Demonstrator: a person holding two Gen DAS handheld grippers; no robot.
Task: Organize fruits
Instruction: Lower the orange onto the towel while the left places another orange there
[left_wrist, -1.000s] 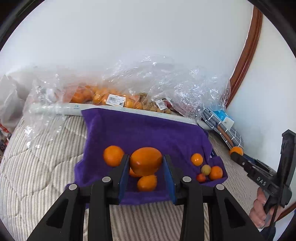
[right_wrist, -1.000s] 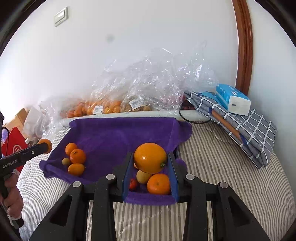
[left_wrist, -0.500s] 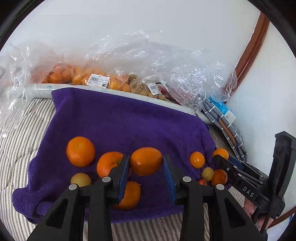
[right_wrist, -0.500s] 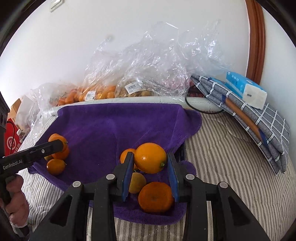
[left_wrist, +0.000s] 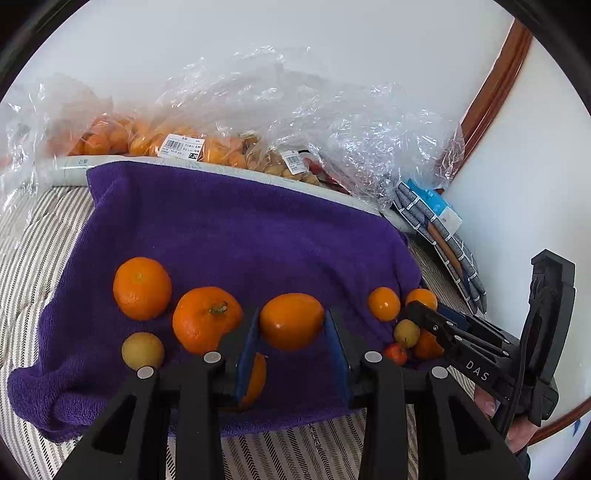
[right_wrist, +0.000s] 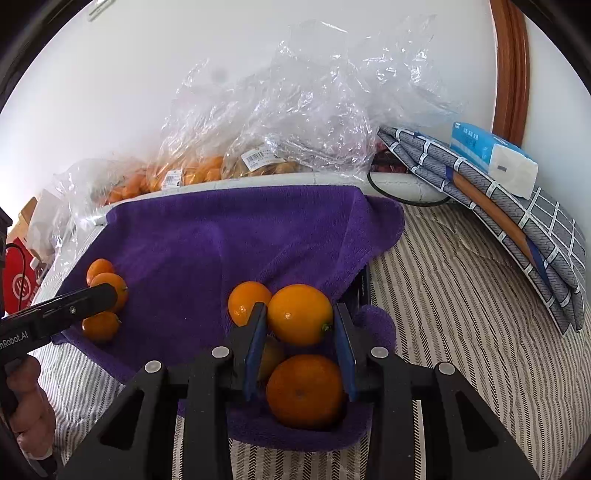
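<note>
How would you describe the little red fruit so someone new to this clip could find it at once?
Start at the purple towel spread over the striped bedding, then go to its near right corner in the left wrist view, where a small cluster of fruit lies beside the right gripper. The little red fruit sits at the cluster's near edge, touching a yellowish fruit; it is the smallest piece and the only red one.

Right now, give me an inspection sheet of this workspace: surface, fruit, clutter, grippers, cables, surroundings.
Surface: purple towel over a striped bedcover.
Job's things: loose oranges and small fruits in two groups on the towel.
Clutter: plastic bags of fruit, folded grey cloth, tissue pack.
Grippers: left gripper holds an orange; right gripper holds another orange.
Cables: black loop behind the towel.
Surroundings: white wall, wooden trim.
</note>
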